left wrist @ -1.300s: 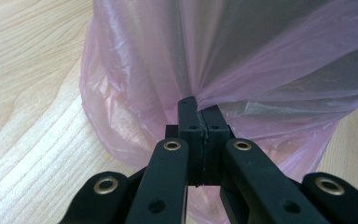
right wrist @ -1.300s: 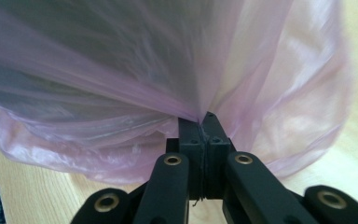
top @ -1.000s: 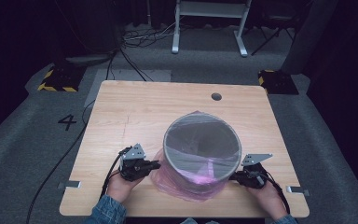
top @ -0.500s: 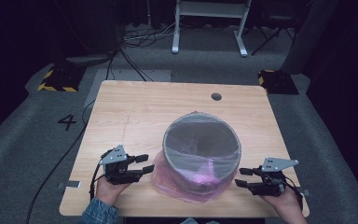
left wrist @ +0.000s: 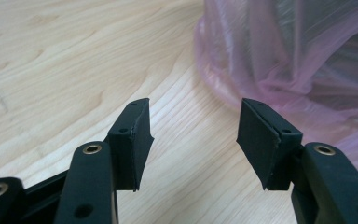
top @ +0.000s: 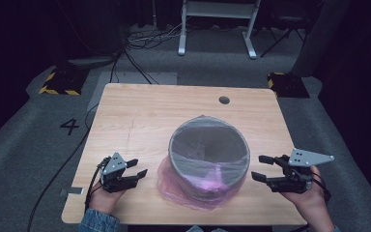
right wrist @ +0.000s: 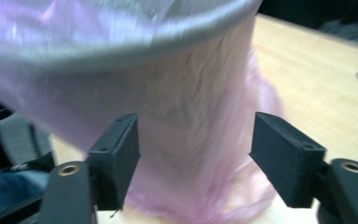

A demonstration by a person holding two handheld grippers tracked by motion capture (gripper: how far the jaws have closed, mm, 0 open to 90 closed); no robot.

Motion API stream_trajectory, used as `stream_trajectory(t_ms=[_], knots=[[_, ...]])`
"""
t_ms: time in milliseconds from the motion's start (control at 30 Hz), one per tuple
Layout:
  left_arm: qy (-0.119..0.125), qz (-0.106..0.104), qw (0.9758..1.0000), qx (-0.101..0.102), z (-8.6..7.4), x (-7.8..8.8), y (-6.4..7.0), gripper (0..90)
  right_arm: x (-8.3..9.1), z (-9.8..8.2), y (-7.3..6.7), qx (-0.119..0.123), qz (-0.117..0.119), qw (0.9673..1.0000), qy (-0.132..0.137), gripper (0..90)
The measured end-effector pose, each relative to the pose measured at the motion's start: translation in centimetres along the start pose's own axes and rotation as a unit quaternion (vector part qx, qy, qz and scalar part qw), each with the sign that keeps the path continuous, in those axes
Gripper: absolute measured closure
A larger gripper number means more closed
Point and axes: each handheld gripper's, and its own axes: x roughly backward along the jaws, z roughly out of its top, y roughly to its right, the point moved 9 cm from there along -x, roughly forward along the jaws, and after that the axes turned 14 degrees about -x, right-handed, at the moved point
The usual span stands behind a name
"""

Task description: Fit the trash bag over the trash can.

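A round grey bin (top: 170, 150) lined with a thin pink plastic bag (top: 183, 187) stands on the wooden table (top: 140, 116), near the front middle. The bag's skirt bunches on the tabletop around the bin's base. My left gripper (top: 140, 167) lies low to the left of the bag, apart from it. Its jaws have just been opening and nothing is between them (left wrist: 193, 123); the bag (left wrist: 284, 60) lies ahead to the right. My right gripper (top: 257, 167) hovers right of the bin, its jaws just opened and empty (right wrist: 196, 135), facing the bagged bin wall (right wrist: 191, 93) under the rim (right wrist: 121, 42).
A small round hole (top: 224, 100) sits near the table's far right corner. A cable (top: 63, 169) trails off the table's left edge to the floor. A metal stand (top: 217, 24) and floor weights stand beyond the table.
Both grippers were shut against the bag at the bin's sides. They have since opened and drawn outward, the left to the left, the right to the right and upward.
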Motion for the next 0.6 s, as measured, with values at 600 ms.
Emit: stream_trajectory(t_ms=[600], knots=[[-0.059, 0.025, 0.9978, 0.018, -2.9, -0.3, -1.1, 44.3, -0.7, 4.5, 0.3, -0.041, -0.058, 0.9970, -0.030, 13.9]])
